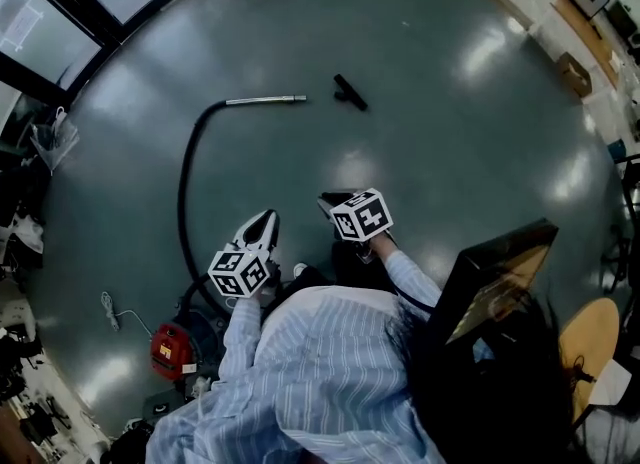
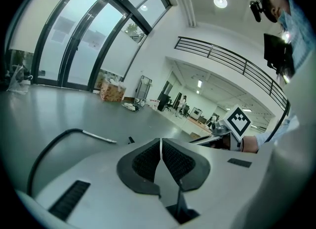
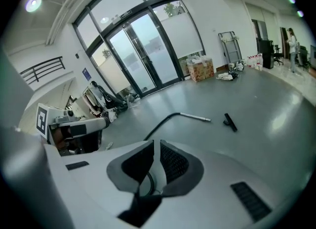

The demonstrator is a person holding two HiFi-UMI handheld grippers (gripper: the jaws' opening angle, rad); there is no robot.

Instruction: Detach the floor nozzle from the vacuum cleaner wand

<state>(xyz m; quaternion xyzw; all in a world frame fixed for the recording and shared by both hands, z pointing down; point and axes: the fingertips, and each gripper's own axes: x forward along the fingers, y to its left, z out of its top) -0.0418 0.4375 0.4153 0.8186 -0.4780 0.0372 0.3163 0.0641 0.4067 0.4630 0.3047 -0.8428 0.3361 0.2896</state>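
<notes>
I had my left claw (image 1: 264, 218) and right claw (image 1: 327, 200) both clenched on nothing, with the floor nozzle (image 1: 350, 92) lying on the floor (image 1: 450, 132) well ahead of them, apart from the wand (image 1: 266, 101).

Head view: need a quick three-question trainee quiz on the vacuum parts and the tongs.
1. True or false: the floor nozzle is attached to the wand.
2. Pick one: the left tongs are A) wide open, B) shut on the hose, C) shut with nothing between them.
3. Fill in: in the head view, the red vacuum body sits at the picture's lower ___.

Key: 1 false, as the nozzle lies apart on the floor; 2 C; 3 left.
</notes>
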